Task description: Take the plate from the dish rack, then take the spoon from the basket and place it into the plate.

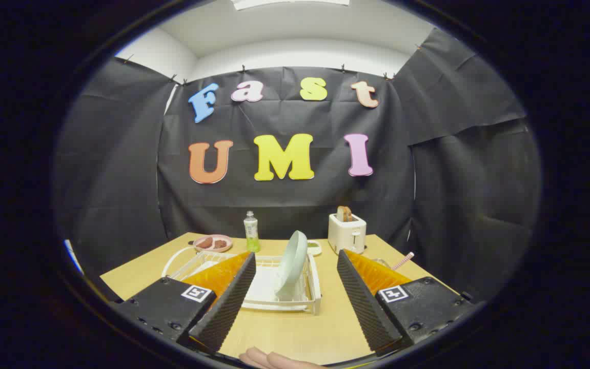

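I find my gripper (295, 266) spread wide over bare table (295, 333). Ahead, the dish rack (311, 300) and upright plate (293, 264) block passage; toaster (346, 233) and bottle (251, 231) stand beyond.

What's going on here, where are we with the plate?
A person's hand holds the gripper above the table, jaws wide open and empty. The pale green plate stands on edge in the white dish rack, just ahead between the jaws, not yet touched. Nothing has been picked up so far.
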Demonstrator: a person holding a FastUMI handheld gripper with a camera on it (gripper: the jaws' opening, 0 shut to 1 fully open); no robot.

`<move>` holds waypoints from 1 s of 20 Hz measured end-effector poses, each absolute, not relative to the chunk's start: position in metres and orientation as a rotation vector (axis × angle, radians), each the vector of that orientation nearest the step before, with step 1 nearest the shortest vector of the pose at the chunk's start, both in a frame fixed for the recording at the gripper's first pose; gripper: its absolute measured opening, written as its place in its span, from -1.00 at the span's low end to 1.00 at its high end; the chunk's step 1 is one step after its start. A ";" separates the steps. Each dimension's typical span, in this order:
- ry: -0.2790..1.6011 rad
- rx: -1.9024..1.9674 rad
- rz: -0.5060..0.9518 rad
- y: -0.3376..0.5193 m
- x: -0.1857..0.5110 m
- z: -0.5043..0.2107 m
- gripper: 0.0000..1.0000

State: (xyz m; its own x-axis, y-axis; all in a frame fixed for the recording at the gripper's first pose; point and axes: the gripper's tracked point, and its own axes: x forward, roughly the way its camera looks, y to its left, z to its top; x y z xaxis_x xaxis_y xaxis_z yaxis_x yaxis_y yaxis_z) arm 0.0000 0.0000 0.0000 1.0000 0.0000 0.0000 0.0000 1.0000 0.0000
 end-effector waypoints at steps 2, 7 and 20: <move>-0.001 -0.008 -0.002 -0.003 0.000 0.002 1.00; -0.036 -0.042 -0.001 -0.005 -0.007 0.015 1.00; -0.017 -0.058 0.013 -0.006 -0.004 0.036 1.00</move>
